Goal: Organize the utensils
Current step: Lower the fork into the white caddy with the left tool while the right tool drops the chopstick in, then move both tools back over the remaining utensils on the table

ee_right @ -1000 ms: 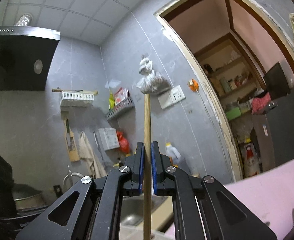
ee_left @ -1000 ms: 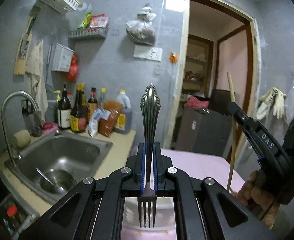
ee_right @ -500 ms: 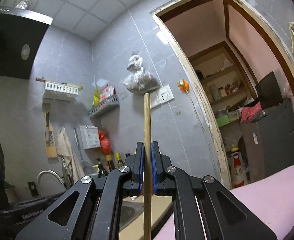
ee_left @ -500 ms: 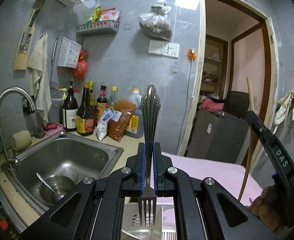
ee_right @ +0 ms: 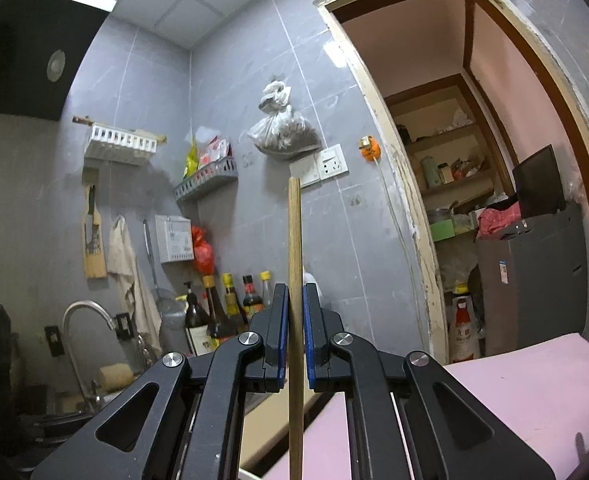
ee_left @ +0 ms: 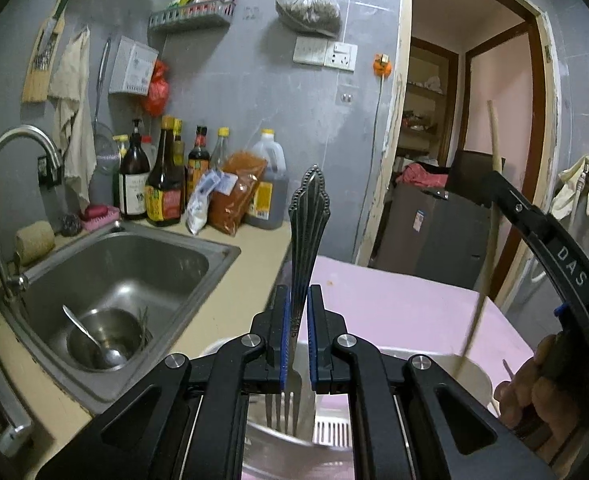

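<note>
My left gripper (ee_left: 299, 304) is shut on a silver fork (ee_left: 308, 216). Its ornate handle points up and away, and its tines hang down over a metal utensil holder (ee_left: 278, 452) at the bottom of the left wrist view. My right gripper (ee_right: 294, 300) is shut on a long wooden stick-like utensil (ee_right: 294, 240) that stands upright. In the left wrist view the right gripper (ee_left: 494, 192) sits at the right with the wooden stick (ee_left: 488, 240) running down to a white round rim (ee_left: 474, 376). The stick's lower end is hidden.
A steel sink (ee_left: 134, 264) with a faucet (ee_left: 18, 140) lies at the left, holding a metal bowl (ee_left: 106, 340) with a spoon in it. Sauce bottles (ee_left: 166, 184) line the wall. A pink tabletop (ee_left: 394, 304) spreads ahead. A hand (ee_left: 534, 384) grips the right tool.
The left gripper has sunk with the fork, and the metal holder has come into view under the tines. The right gripper with its stick has come lower and rolled slightly.
</note>
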`<state>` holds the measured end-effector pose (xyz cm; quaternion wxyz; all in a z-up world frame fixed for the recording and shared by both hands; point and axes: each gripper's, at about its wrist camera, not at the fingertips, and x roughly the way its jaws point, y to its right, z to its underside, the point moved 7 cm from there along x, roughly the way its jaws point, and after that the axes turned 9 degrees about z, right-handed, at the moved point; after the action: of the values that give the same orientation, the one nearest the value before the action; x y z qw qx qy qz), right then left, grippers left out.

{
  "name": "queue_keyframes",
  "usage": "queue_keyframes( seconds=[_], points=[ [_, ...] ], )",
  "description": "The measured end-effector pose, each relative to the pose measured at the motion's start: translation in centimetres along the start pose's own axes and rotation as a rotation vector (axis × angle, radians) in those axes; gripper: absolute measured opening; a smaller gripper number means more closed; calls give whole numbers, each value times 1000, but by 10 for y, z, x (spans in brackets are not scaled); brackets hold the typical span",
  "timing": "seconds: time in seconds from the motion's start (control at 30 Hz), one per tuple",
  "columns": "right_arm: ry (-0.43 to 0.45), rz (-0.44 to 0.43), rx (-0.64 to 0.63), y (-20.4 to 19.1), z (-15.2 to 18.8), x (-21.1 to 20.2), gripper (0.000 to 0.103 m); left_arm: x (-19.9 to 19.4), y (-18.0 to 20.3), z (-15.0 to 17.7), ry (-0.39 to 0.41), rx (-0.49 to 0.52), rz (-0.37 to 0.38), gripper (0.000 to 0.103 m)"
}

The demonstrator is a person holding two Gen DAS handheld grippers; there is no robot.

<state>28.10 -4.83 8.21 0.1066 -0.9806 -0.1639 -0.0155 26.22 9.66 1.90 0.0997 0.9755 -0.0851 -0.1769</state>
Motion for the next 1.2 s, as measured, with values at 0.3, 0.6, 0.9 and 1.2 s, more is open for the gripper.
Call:
queue_keyframes(
  seconds=[0.3, 0.6, 0.9, 1.2],
  points=[
    [-96, -37, -57, -3, 21, -11, 6, -6, 6, 10, -22, -36, 62, 9],
    [-144, -54, -62, 3, 17, -32, 20, -26, 20, 0, 44, -49, 107, 34],
    [-78, 21, -84, 36, -21, -72, 51, -47, 57, -22, 126, -17, 153, 73],
    [-43, 143, -157, 87, -46, -122, 93, -55, 108, -21, 182, 20, 214, 100]
  ],
)
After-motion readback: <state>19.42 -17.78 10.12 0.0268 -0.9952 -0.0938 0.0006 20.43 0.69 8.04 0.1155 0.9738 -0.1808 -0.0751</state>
